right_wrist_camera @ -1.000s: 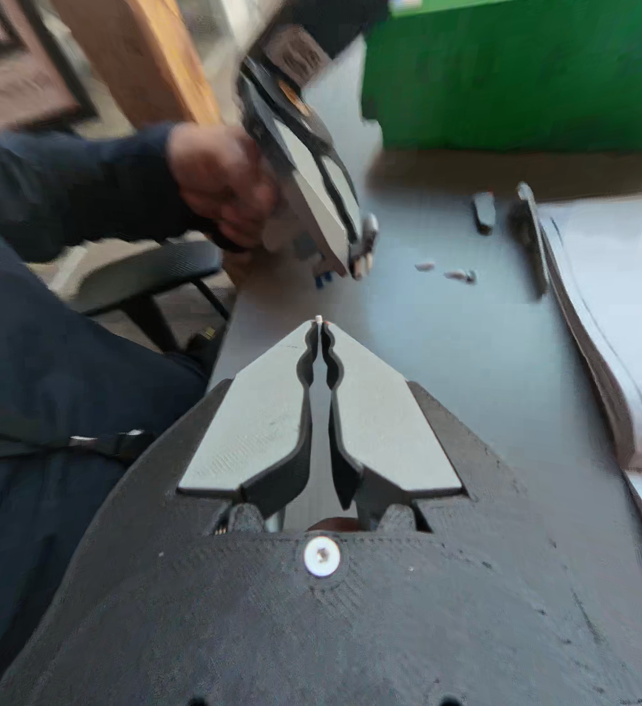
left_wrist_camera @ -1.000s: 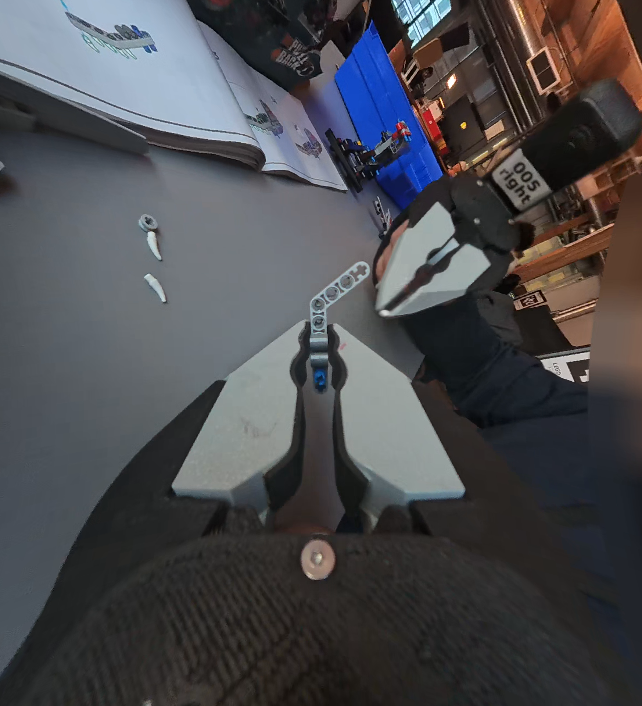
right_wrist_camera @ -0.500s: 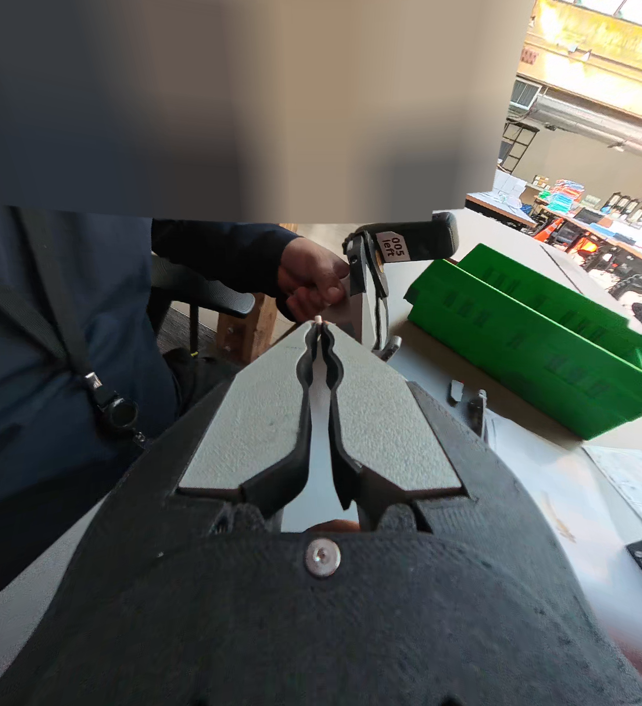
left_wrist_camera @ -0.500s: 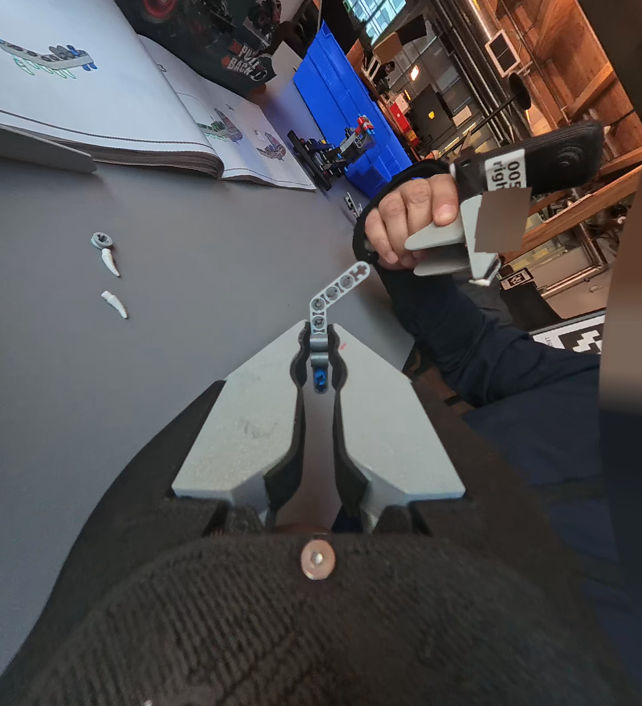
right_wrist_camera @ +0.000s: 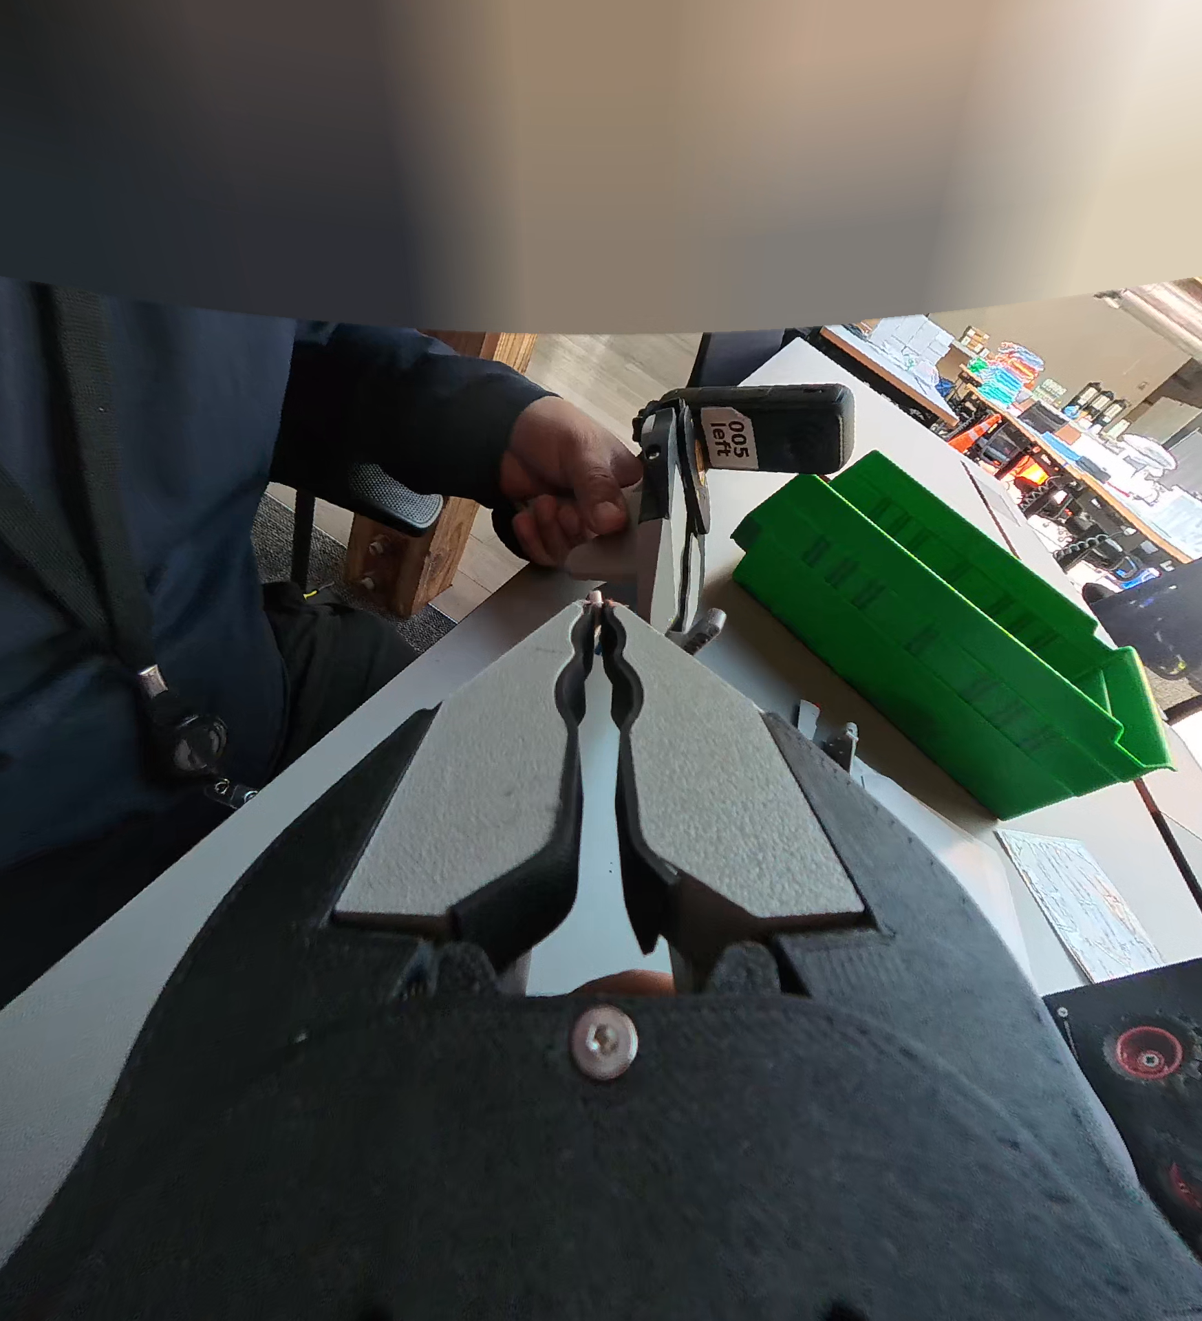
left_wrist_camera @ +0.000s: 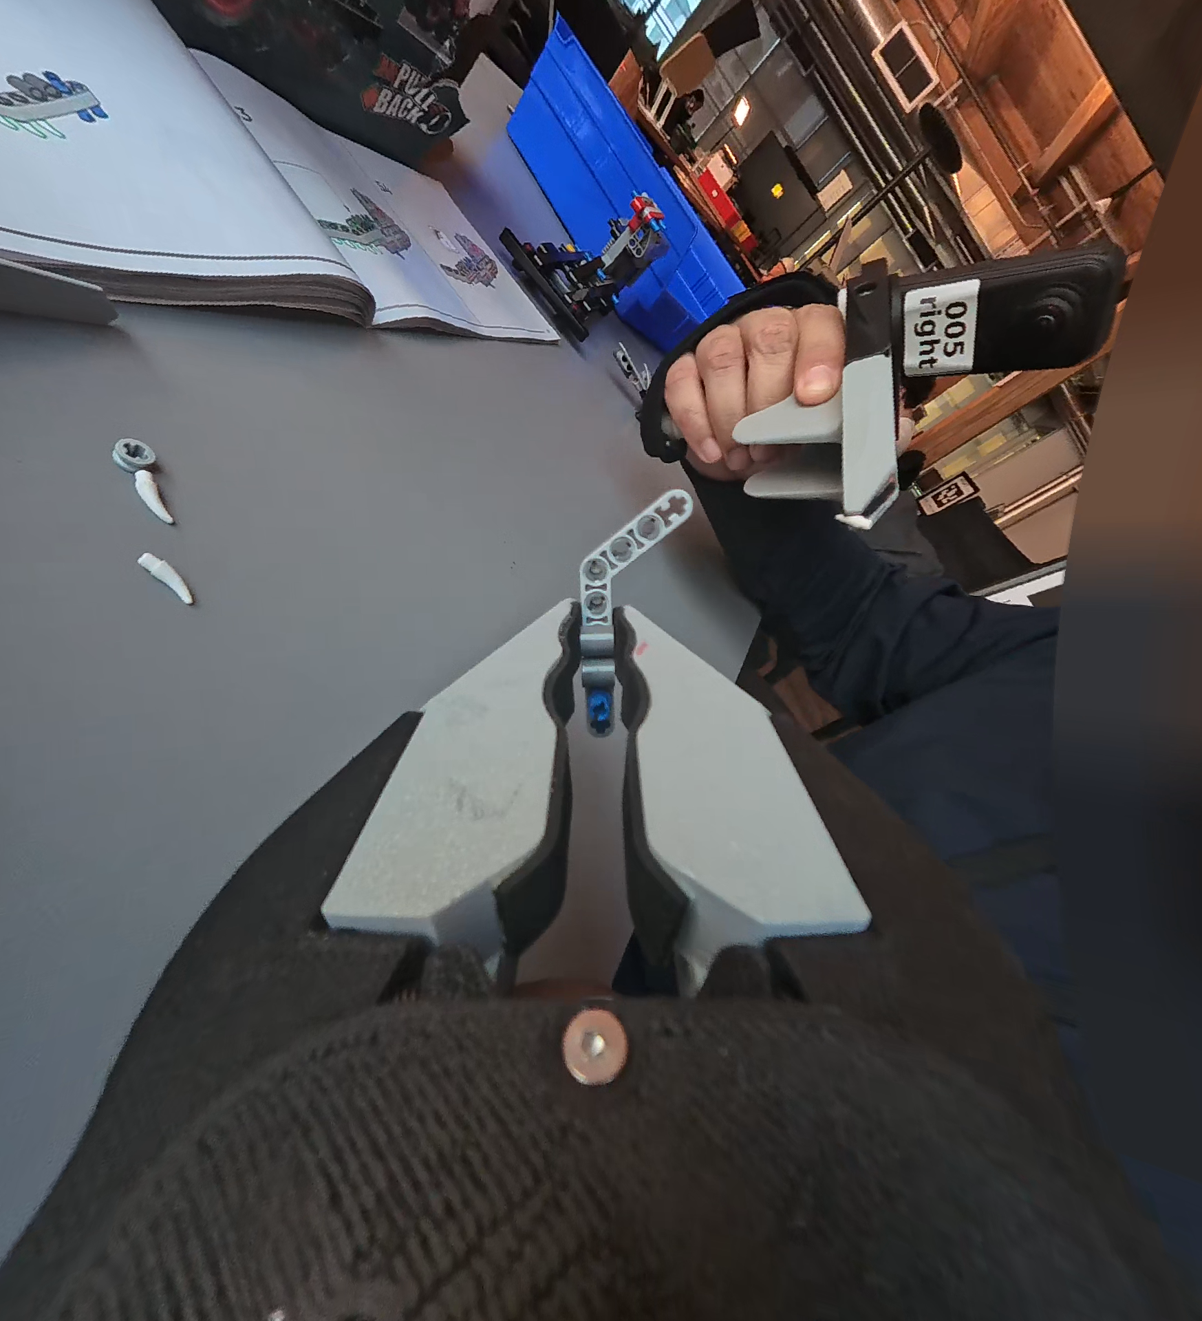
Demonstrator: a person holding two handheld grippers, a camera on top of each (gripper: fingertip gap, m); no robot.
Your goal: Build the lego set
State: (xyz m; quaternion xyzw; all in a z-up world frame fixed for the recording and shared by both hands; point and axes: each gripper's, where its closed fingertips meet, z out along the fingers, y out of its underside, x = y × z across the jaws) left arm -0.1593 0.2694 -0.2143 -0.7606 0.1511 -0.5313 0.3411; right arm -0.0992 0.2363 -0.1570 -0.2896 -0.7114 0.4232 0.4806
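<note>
My left gripper (left_wrist_camera: 598, 620) is shut on a grey bent beam (left_wrist_camera: 625, 554) with a blue pin (left_wrist_camera: 598, 709) at its lower end, and holds it upright above the dark table (left_wrist_camera: 297, 443). My right gripper (right_wrist_camera: 596, 609) is shut on a small white tooth piece (right_wrist_camera: 594, 599). In the left wrist view the right gripper (left_wrist_camera: 862, 511) hangs right of and above the beam, apart from it, with the white piece (left_wrist_camera: 857, 521) at its tip. In the right wrist view the left gripper (right_wrist_camera: 687, 629) is just beyond my tips, with the beam (right_wrist_camera: 708, 624) poking out.
Two loose white teeth (left_wrist_camera: 154, 497) (left_wrist_camera: 167, 579) and a grey bush (left_wrist_camera: 133, 454) lie on the table at left. An open instruction booklet (left_wrist_camera: 154, 179), a part-built model (left_wrist_camera: 583, 275) and a blue bin (left_wrist_camera: 605, 171) are farther back. A green bin (right_wrist_camera: 941, 643) stands behind the left gripper. Some 9 cm of space lies between my two pairs of fingers. Measured from the fingertips, the grey bush (left_wrist_camera: 133, 454) is 11 cm or so from the left gripper and 20 cm from the right.
My right gripper has lifted off the table and turned to face the left gripper, still shut on the white piece. The left gripper has kept the bent beam almost still.
</note>
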